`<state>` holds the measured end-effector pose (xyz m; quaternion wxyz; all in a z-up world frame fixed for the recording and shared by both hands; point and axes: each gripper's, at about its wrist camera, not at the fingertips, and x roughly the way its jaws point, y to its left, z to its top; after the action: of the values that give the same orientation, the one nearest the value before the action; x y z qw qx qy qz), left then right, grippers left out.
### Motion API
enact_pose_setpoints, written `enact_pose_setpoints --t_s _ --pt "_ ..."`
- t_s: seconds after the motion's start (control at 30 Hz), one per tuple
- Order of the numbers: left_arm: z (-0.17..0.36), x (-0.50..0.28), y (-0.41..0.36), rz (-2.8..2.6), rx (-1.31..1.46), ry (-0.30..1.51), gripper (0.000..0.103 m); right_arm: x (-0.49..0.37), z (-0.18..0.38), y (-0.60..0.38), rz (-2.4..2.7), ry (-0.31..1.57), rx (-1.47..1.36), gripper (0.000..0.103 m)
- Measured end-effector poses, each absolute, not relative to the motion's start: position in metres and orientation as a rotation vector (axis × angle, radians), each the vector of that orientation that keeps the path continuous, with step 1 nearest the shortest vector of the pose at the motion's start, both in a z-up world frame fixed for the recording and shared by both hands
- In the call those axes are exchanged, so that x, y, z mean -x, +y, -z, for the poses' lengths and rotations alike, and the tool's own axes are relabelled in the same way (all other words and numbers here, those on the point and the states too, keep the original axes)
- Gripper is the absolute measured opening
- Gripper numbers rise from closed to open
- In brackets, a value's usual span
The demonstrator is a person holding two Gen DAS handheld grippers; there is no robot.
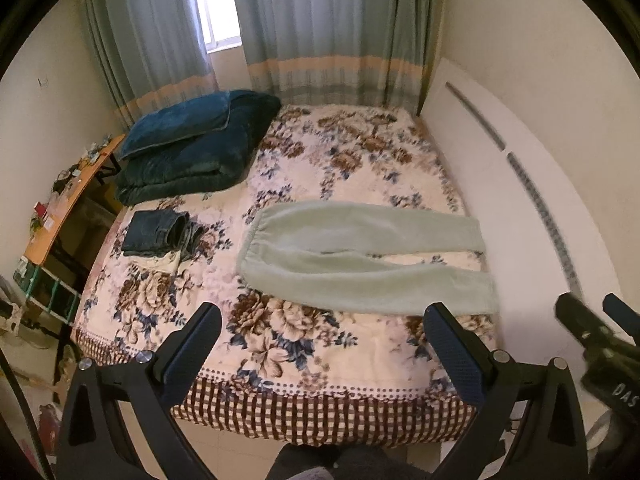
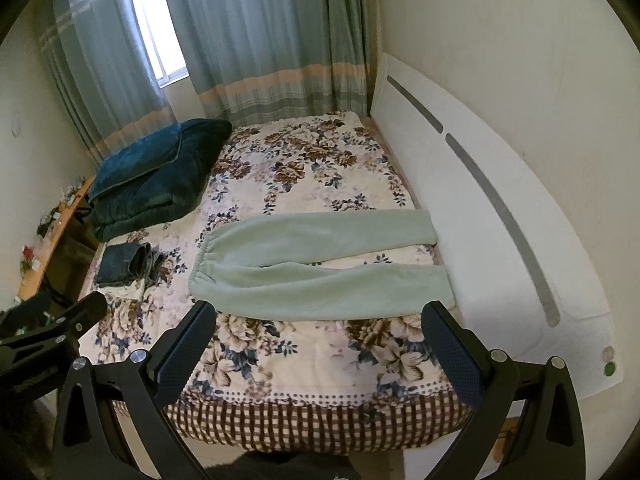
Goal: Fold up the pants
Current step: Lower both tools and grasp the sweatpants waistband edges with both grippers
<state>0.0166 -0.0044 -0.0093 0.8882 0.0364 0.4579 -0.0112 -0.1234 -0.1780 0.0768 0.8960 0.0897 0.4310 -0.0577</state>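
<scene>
Pale green fleece pants (image 1: 360, 256) lie flat across the floral bed cover, waistband to the left, both legs stretched right and slightly apart; they also show in the right wrist view (image 2: 320, 264). My left gripper (image 1: 324, 344) is open and empty, held above the bed's near edge, short of the pants. My right gripper (image 2: 324, 344) is open and empty too, just before the near leg. The right gripper's tip shows at the right edge of the left wrist view (image 1: 600, 336).
A stack of folded dark jeans (image 1: 160, 232) sits left of the pants. A folded dark teal blanket (image 1: 192, 148) lies at the far left corner. A white headboard (image 1: 500, 184) borders the bed on the right. A cluttered wooden desk (image 1: 60, 208) stands left of the bed.
</scene>
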Motion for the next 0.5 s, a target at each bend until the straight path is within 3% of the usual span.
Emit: enact_pose_setpoints --t_s 0.23,0.5 --pt "0.082 -0.073 -0.003 -0.1 -0.157 0.993 0.103 0.058 0.02 -0.205 0.108 1.025 -0.29 0.103" --pt "0.226 -0.172 0.012 -0.152 -0.183 1.159 0.103 -0.034 0.185 -0.225 0.201 1.233 -0.355 0.103"
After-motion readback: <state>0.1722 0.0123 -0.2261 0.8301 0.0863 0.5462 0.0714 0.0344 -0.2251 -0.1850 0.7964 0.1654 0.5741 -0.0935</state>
